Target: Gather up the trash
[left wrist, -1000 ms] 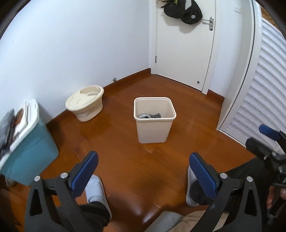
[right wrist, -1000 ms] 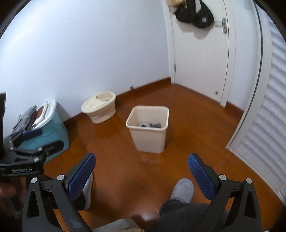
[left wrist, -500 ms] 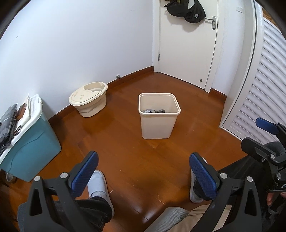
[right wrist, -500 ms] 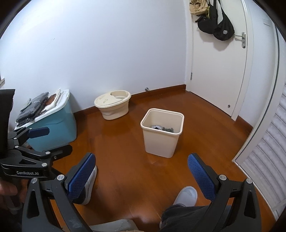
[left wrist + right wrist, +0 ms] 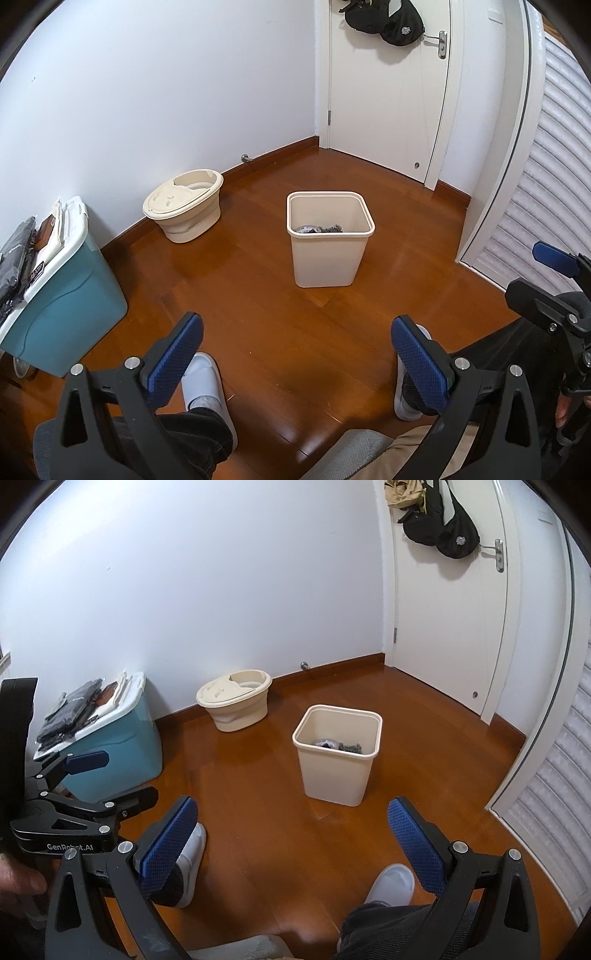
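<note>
A cream square trash bin (image 5: 325, 262) stands on the wooden floor, with dark crumpled trash (image 5: 319, 229) at its bottom. The right wrist view shows the same bin (image 5: 336, 775) and trash (image 5: 338, 746). My left gripper (image 5: 295, 354) is open and holds nothing, well short of the bin and above the floor. My right gripper (image 5: 291, 834) is open too, just as far back. Each gripper also shows in the other's view: the right gripper (image 5: 535, 277) at the right edge, the left gripper (image 5: 122, 779) at the left.
A cream lidded bucket (image 5: 184, 206) sits by the white wall. A teal box (image 5: 62, 291) with items on its white lid stands at left. White door (image 5: 388, 92) with hanging bags (image 5: 384, 18) behind, louvred door (image 5: 546, 184) right. Person's slippered feet (image 5: 203, 380) are below.
Both grippers have pulled back and tilted up, so the bin looks farther off and more of the wall and door shows. Both stay open and hold nothing.
</note>
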`<state>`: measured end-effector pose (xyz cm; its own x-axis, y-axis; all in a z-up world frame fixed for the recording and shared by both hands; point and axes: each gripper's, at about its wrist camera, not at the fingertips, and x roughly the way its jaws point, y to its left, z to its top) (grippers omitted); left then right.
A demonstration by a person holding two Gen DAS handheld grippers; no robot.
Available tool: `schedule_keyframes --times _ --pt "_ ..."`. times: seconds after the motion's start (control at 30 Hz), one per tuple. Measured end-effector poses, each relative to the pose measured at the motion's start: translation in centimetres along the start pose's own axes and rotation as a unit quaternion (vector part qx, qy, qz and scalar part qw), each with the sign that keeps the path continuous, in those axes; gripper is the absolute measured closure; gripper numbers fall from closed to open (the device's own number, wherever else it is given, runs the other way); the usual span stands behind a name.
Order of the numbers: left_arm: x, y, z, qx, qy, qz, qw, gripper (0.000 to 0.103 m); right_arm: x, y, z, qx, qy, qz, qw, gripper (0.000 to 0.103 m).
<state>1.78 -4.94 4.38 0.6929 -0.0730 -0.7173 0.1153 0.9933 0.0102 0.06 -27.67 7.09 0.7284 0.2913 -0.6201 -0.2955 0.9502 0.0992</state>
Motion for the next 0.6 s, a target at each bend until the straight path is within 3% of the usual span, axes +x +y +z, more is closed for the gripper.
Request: schedule_keyframes --times 0.6 --pt "0.03 0.53 0.28 -0.003 0.004 -0.003 1.0 0.0 -0.05 0.1 0.04 -0.001 0.002 -0.002 1.0 0.0"
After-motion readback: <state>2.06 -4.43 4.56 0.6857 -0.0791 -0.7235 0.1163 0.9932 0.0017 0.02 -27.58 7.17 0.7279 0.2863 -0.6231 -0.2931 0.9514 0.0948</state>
